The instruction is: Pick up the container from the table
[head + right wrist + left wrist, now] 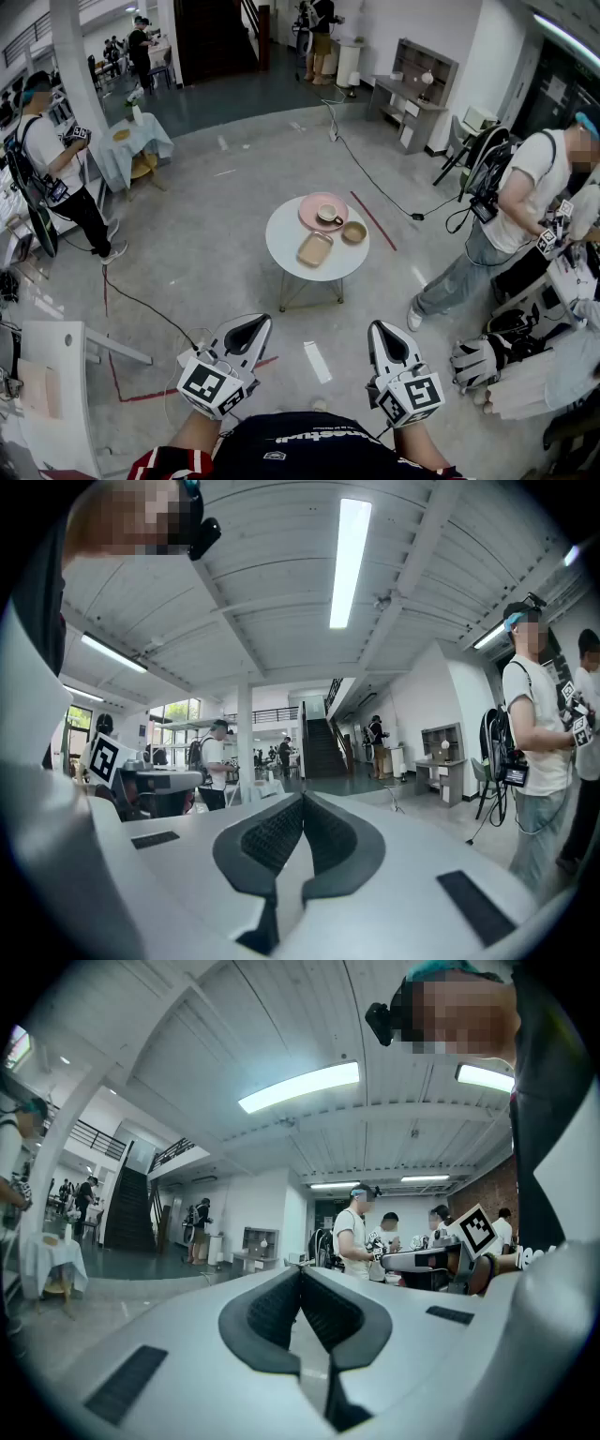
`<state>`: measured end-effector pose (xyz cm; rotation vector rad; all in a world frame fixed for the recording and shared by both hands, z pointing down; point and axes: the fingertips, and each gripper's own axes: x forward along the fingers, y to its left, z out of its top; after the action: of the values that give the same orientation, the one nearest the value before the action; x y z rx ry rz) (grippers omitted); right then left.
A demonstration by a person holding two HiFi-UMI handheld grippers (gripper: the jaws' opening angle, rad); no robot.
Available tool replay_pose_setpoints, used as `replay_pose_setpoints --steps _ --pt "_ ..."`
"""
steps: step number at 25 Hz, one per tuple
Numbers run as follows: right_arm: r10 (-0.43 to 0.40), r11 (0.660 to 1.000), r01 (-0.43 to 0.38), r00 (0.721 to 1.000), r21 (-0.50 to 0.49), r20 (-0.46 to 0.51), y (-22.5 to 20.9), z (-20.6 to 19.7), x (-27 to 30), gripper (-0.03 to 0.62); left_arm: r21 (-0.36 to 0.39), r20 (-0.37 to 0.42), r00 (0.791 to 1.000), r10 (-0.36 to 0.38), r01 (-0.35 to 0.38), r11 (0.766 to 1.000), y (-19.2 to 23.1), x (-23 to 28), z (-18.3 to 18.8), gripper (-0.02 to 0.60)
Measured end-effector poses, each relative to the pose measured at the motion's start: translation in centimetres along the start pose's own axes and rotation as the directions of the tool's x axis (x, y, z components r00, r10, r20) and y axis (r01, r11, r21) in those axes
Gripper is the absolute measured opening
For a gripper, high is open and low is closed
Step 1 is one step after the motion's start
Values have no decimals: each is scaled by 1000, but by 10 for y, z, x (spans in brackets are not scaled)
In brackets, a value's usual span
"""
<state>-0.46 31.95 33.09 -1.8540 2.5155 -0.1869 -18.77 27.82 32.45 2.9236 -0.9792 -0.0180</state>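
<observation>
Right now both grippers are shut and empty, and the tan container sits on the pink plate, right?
Not quite: the head view shows the tan container on the round white table beside the pink plate, not on it. The left gripper and right gripper are shut and empty.

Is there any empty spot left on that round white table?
Yes. The round table is bare along its left side, left of the pink plate and the tan container, and in a strip at its near rim, below the container and the small bowl. The far right is crowded: plate with cup, bowl and container sit close together.
</observation>
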Motion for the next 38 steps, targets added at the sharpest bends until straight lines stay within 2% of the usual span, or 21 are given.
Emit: replay_pose_setpoints --steps 7,11,15,21,31,38 --pt "-3 1000 3 1000 -1 -17 -2 -2 1 12 -27 -5 1000 5 -5 1000 4 2 -3 21" --pt "-2 1000 2 1000 17 6 -14 1 -2 12 -25 -13 1000 3 -3 1000 -2 11 -5 21" --pt "32 999 -33 999 25 21 -18 2 -1 14 -33 -19 1000 6 -7 999 -4 17 -7 21" --pt "70 997 -70 997 26 -7 -31 -8 1 14 -28 -35 999 10 -11 1000 -12 37 -11 21" --pt "93 995 -92 996 39 -16 -93 -14 -3 14 -20 -36 999 35 -35 999 -35 86 -17 21" --pt "103 992 -100 994 79 -44 -107 -31 30 14 -32 -75 996 56 -59 998 -9 105 -29 21"
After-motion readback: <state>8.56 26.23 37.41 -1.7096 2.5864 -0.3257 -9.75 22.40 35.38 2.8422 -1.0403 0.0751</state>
